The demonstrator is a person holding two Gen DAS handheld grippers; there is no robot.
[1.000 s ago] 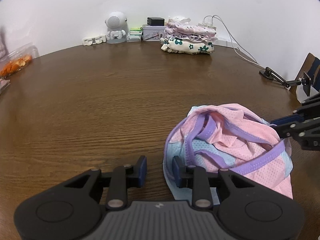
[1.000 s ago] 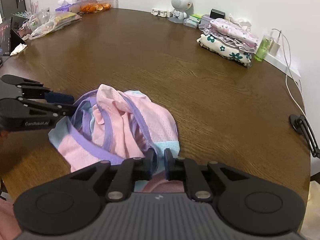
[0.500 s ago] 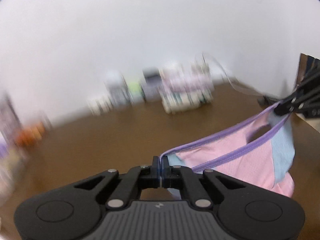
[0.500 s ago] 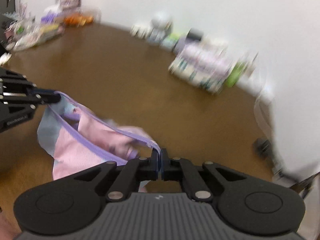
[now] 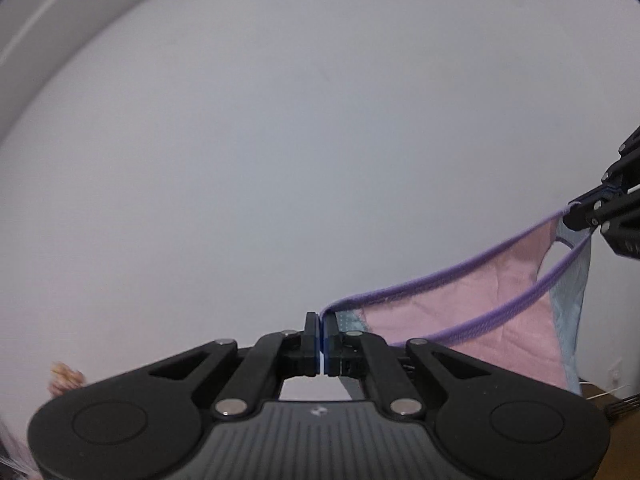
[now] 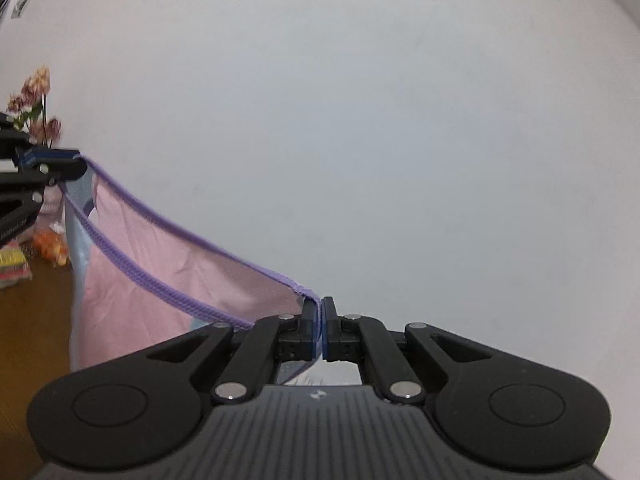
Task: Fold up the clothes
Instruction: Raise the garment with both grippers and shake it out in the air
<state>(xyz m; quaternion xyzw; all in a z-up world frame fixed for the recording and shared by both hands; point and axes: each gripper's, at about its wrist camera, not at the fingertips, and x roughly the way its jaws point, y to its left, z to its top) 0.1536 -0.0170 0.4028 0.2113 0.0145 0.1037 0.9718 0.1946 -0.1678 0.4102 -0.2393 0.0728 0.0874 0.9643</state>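
A pink and light-blue mesh garment (image 5: 492, 308) with purple trim hangs in the air, stretched between both grippers; it also shows in the right wrist view (image 6: 160, 280). My left gripper (image 5: 322, 340) is shut on one end of the purple band. My right gripper (image 6: 322, 328) is shut on the other end. Each gripper shows at the edge of the other's view: the right one (image 5: 592, 216), the left one (image 6: 60, 166). Both cameras point up at the white wall, and the garment's lower part is hidden.
A strip of the brown wooden table (image 6: 36, 320) shows low at the left of the right wrist view, with orange snack bags (image 6: 50, 244) and dried pink flowers (image 6: 34, 100) beyond. A table corner (image 5: 612, 396) shows low right in the left wrist view.
One second ago the garment lay crumpled on the table with the left gripper open. Both grippers then shut on its band and lifted it high, stretching it out; the views tilted up to the wall.
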